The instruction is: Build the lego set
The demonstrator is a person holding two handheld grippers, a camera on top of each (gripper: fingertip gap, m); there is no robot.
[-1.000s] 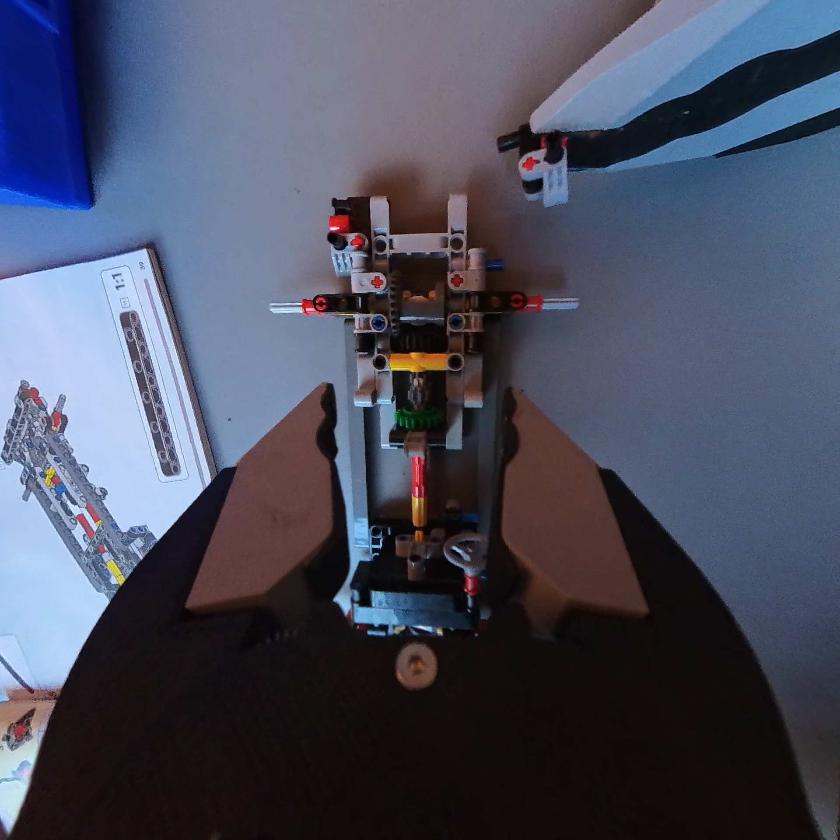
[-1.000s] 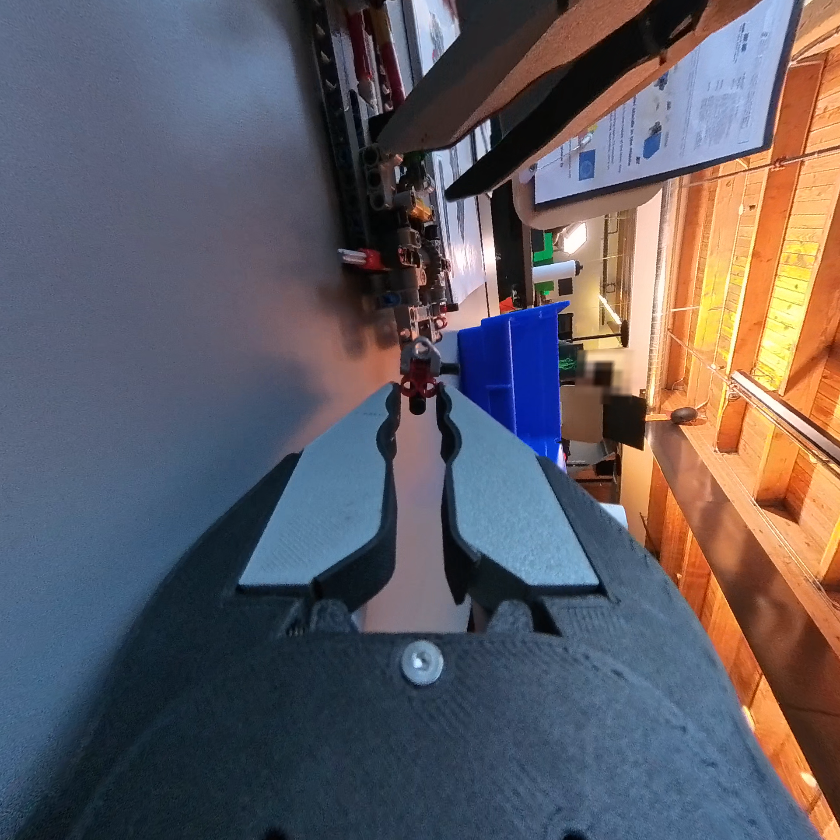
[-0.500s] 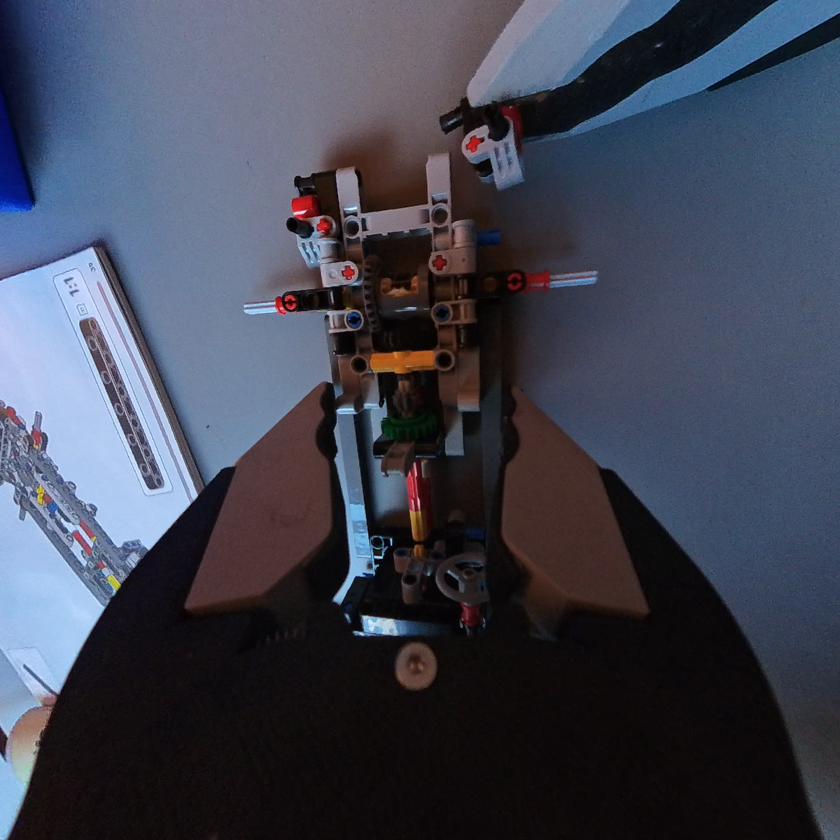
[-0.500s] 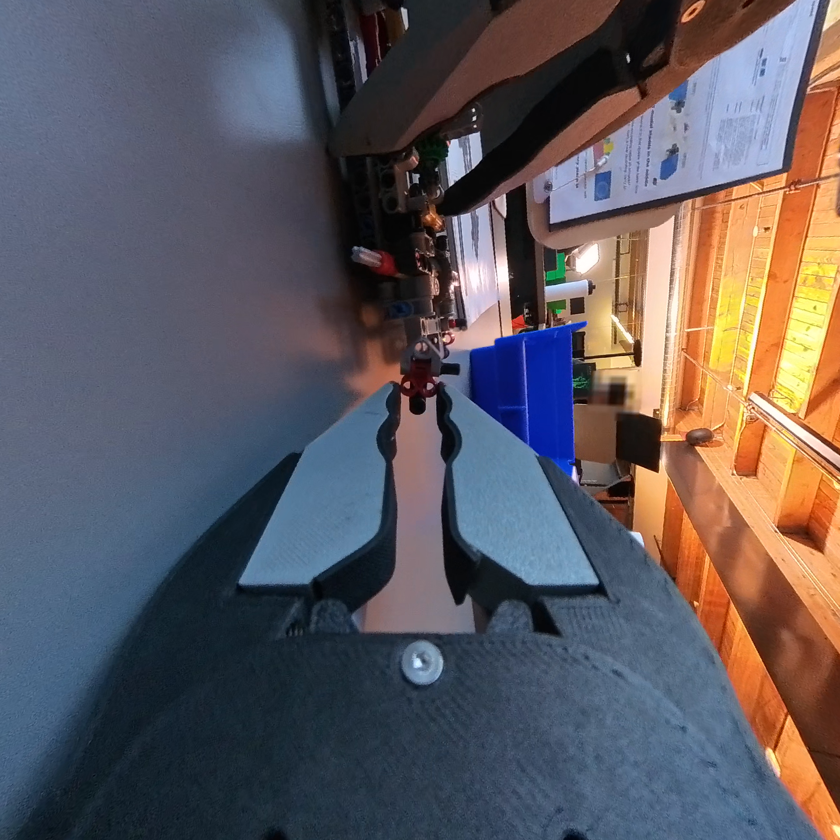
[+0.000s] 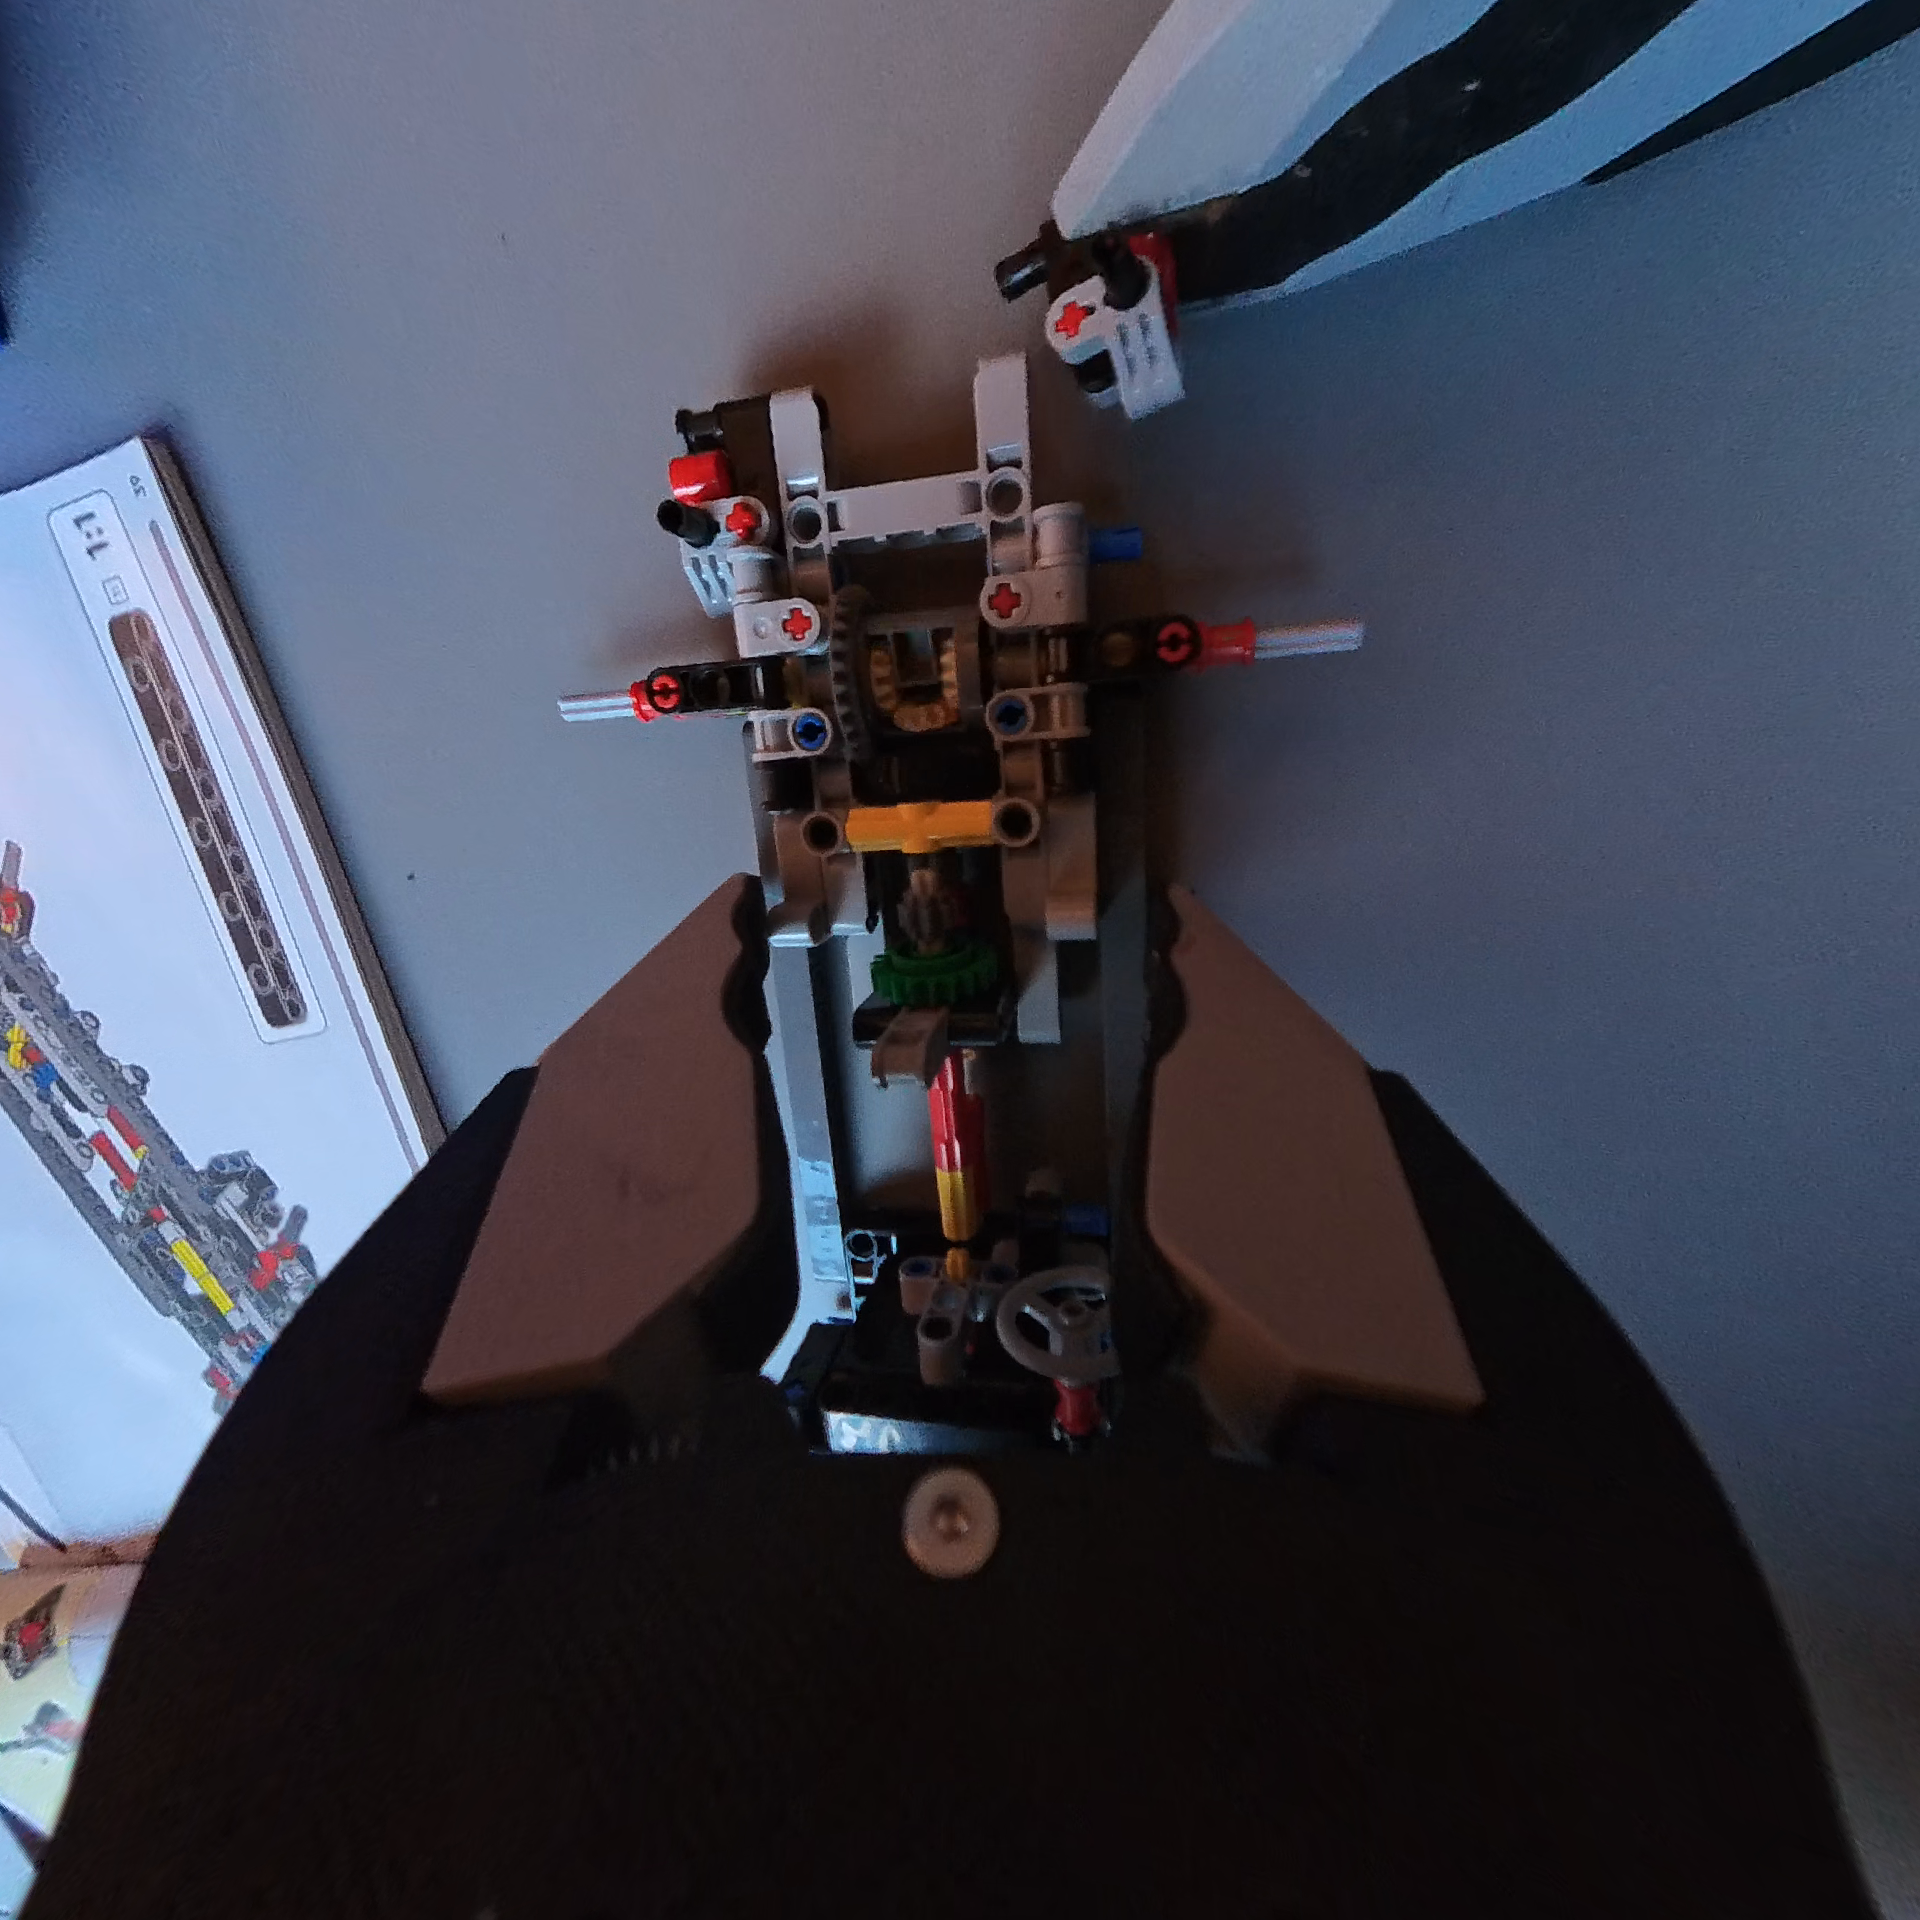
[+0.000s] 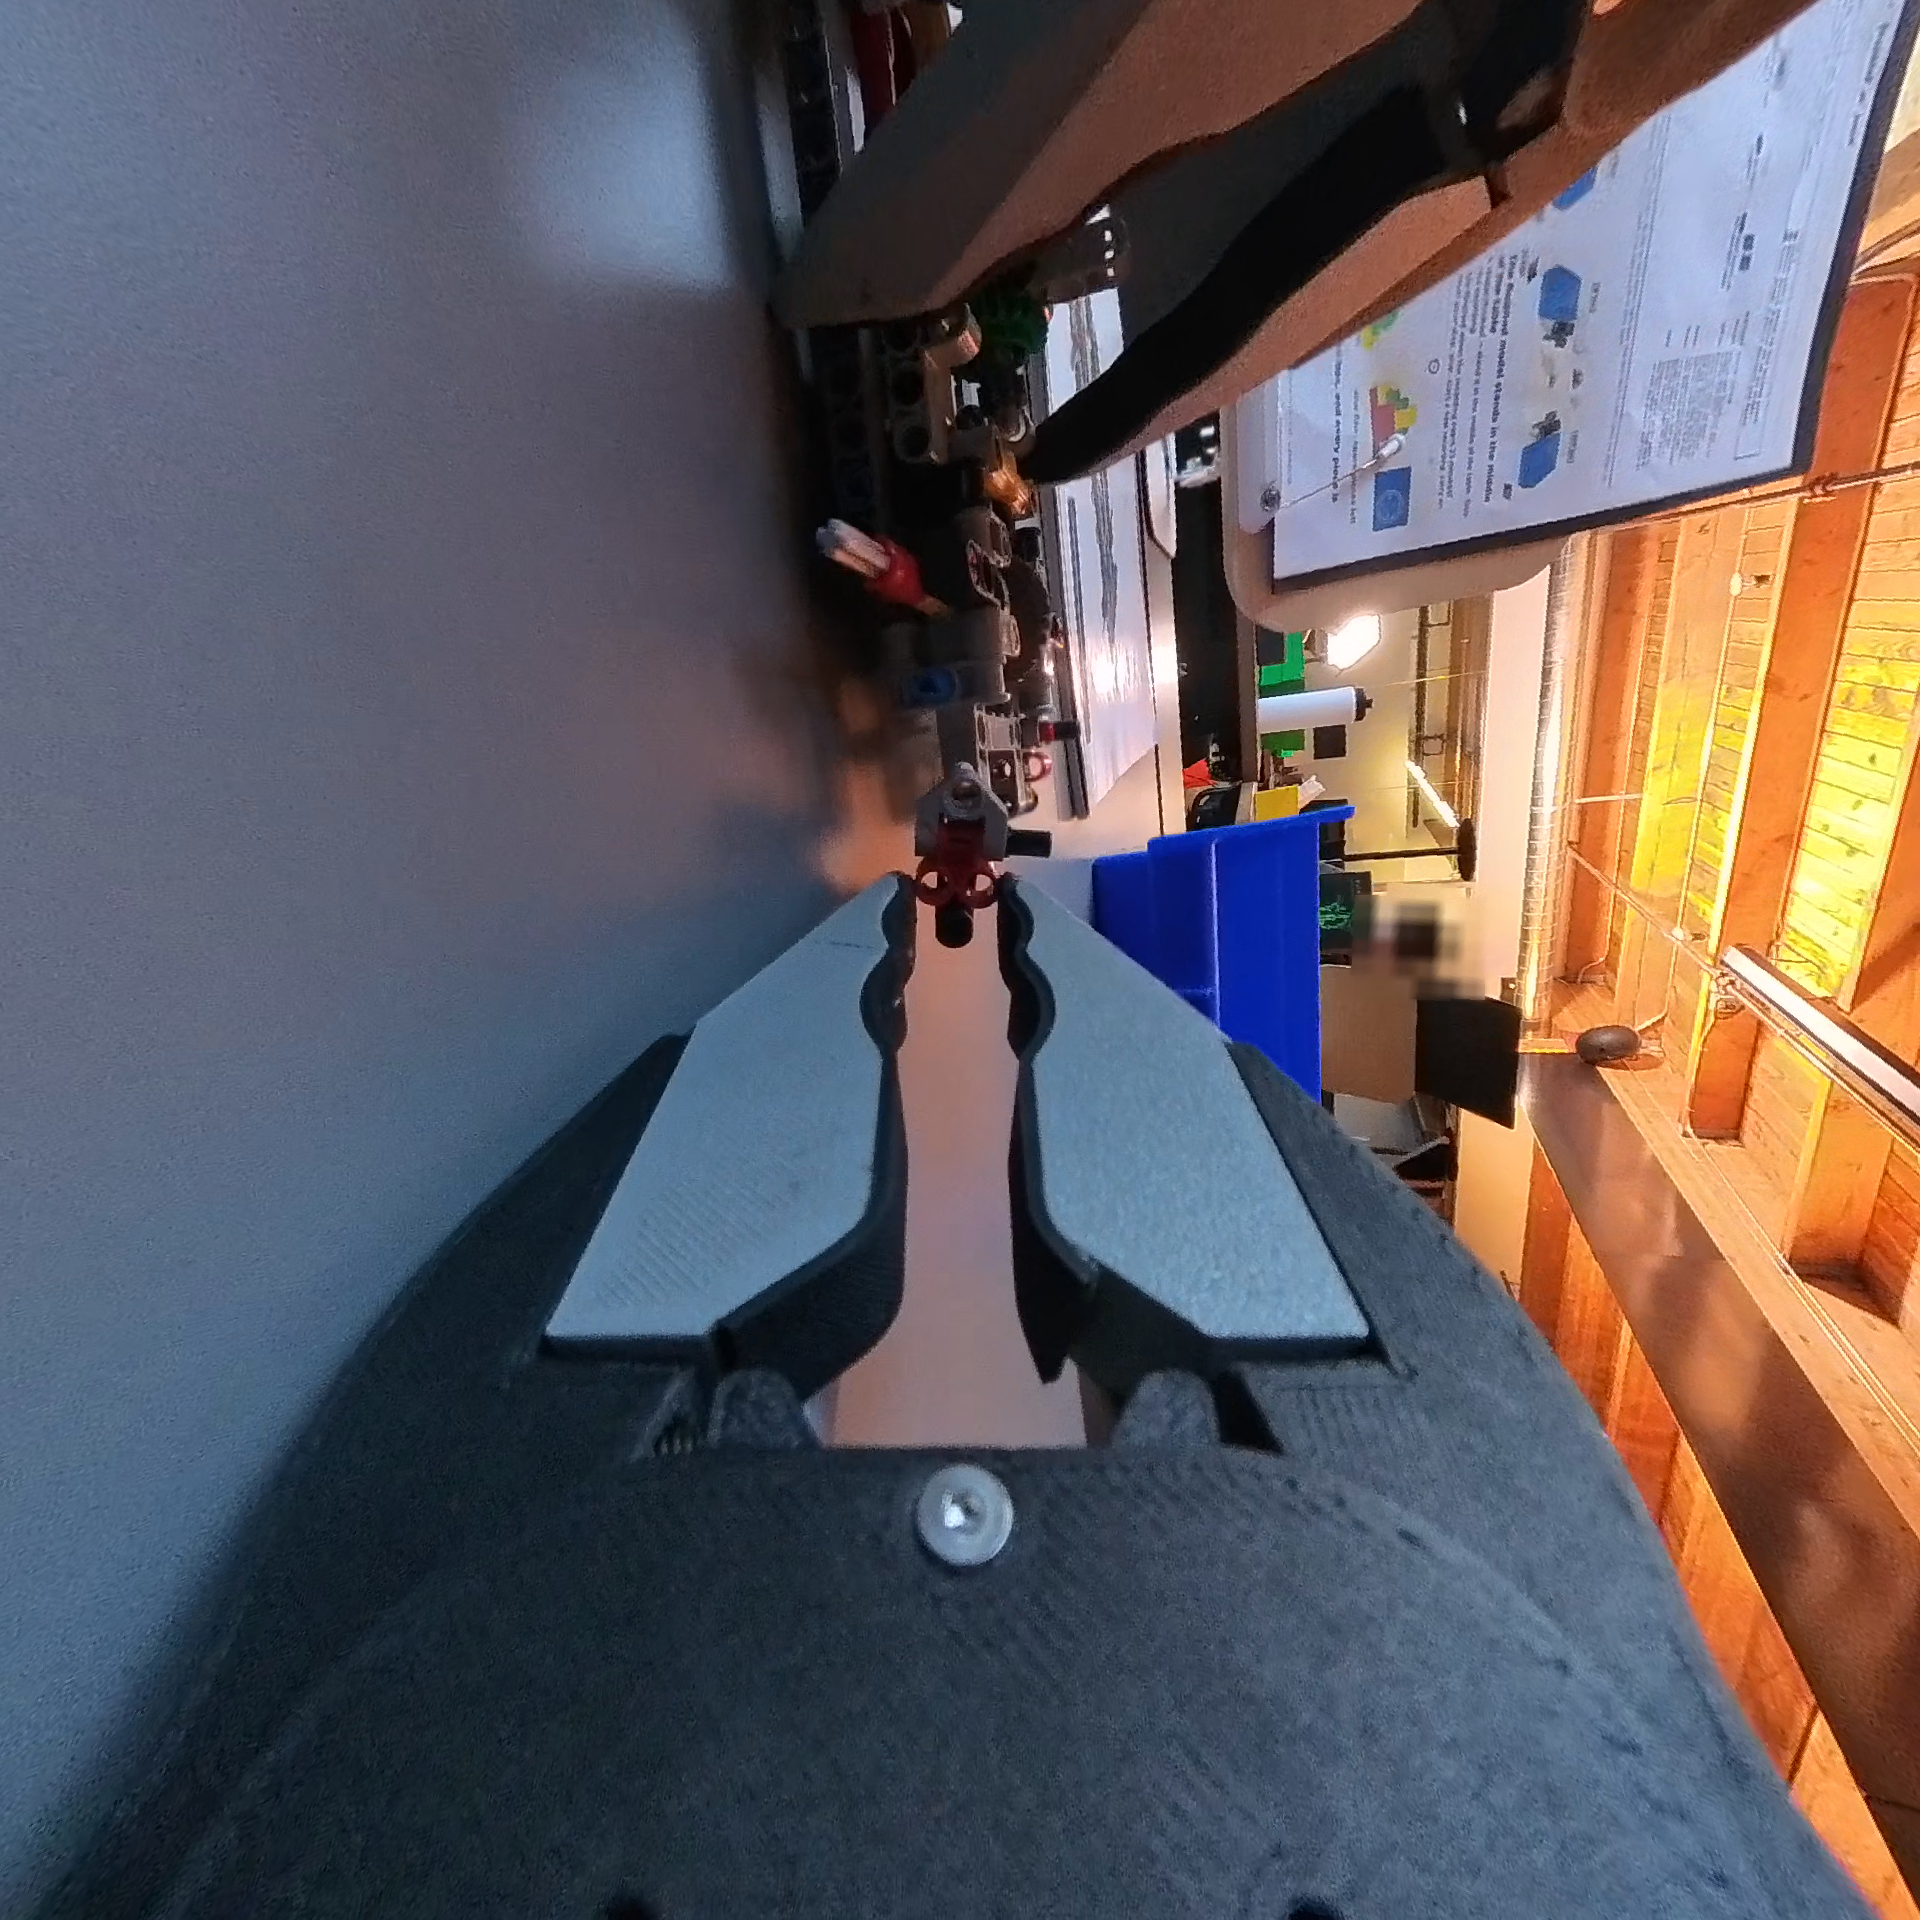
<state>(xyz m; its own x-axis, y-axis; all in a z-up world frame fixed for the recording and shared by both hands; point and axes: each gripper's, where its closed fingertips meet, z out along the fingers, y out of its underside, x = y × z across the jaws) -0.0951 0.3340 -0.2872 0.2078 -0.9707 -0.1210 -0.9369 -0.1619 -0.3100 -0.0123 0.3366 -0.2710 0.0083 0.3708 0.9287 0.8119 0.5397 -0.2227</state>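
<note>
Brick-built chassis [image 5: 914, 790] lies flat on the grey surface [image 5: 1558, 935], lengthwise between my left jaws [image 5: 961, 914]. Left jaws spread wide, one finger along each long side of the frame; the pads look pressed against it, though shadow there leaves me unsure. Grey steering wheel [image 5: 1060, 1325] sits at the near end, green gear [image 5: 928, 977] mid-frame. My right jaws [image 6: 954, 894] pinch a small red-and-grey connector piece [image 6: 958, 847] at the tips, just beside the chassis's far right corner. Instruction booklet [image 5: 156, 935] lies left of the chassis. Blue bin [image 6: 1236, 935] stands beyond.
</note>
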